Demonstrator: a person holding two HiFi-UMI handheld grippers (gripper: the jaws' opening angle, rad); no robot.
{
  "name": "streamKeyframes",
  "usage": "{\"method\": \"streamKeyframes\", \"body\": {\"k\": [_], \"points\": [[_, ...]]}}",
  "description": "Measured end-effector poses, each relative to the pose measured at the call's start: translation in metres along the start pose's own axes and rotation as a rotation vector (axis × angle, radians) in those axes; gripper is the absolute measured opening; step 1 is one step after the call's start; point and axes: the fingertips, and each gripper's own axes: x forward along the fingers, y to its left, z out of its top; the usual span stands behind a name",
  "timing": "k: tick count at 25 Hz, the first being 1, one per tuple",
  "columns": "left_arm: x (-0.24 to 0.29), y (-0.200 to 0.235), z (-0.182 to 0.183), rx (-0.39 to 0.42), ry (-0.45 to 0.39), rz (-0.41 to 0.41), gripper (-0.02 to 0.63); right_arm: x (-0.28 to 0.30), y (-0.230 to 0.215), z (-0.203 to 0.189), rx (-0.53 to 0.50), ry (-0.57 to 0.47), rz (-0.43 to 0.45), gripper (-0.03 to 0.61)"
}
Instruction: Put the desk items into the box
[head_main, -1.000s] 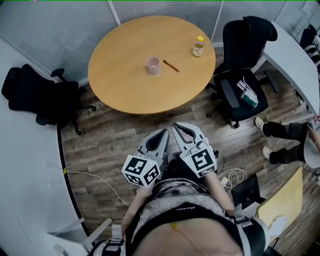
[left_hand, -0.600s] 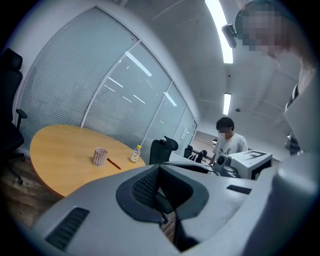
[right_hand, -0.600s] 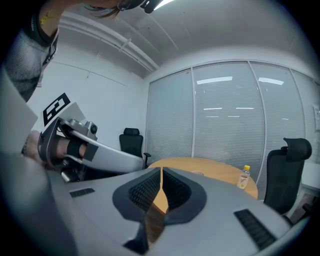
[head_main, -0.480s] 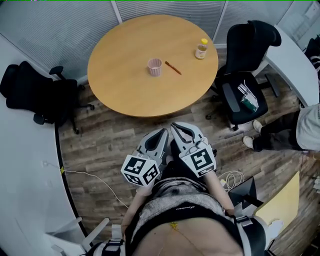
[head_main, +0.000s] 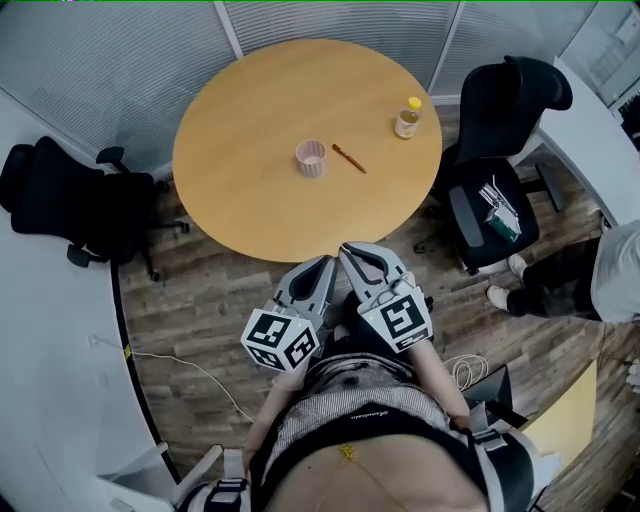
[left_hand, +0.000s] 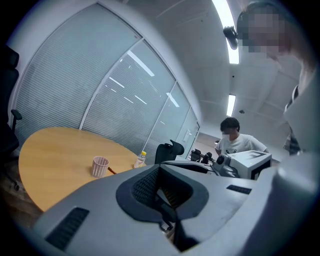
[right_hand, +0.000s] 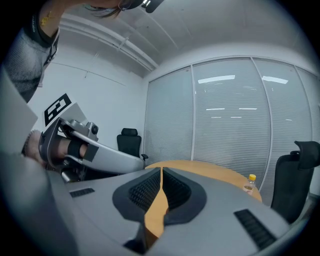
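Left gripper (head_main: 326, 268) and right gripper (head_main: 352, 254) sit low centre, fingers clenched, empty. Pink cup (head_main: 311, 158), pencil (head_main: 349, 158) and bottle (head_main: 407, 118) stand on the round desk (head_main: 245, 180), upper centre, well apart from both.

Floor: I see dark wood planks (head_main: 200, 300).
Bench: a round bench (head_main: 250, 200) of light wood, in the middle.
Chairs: a black left chair (head_main: 70, 200) and a black right chair (head_main: 500, 150).
Walls: glass, with grey blinds (head_main: 110, 60).
Light: long white lamps (left_hand: 231, 30) on the ceiling.
Side: a white desk (head_main: 595, 130).
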Motion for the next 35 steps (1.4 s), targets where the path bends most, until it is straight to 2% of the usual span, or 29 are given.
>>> {"method": "streamKeyframes", "body": {"k": [6, 16, 29, 35], "points": [[0.031, 0.022, 0.017, -0.011, 0.0, 0.016, 0.002, 0.026, -0.029, 0.006, -0.007, 0.009, 0.021, 0.026], [0.076, 0.034, 0.027, -0.008, 0.019, 0.042, 0.002, 0.047, -0.073, 0.006, -0.002, 0.01, 0.056, 0.026], [0.116, 0.045, 0.04, -0.011, -0.022, 0.113, 0.002, 0.065, -0.117, 0.006, -0.034, -0.016, 0.112, 0.026], [0.126, 0.044, 0.045, -0.014, -0.032, 0.116, 0.002, 0.066, -0.126, 0.003, -0.021, -0.013, 0.114, 0.026]]}}
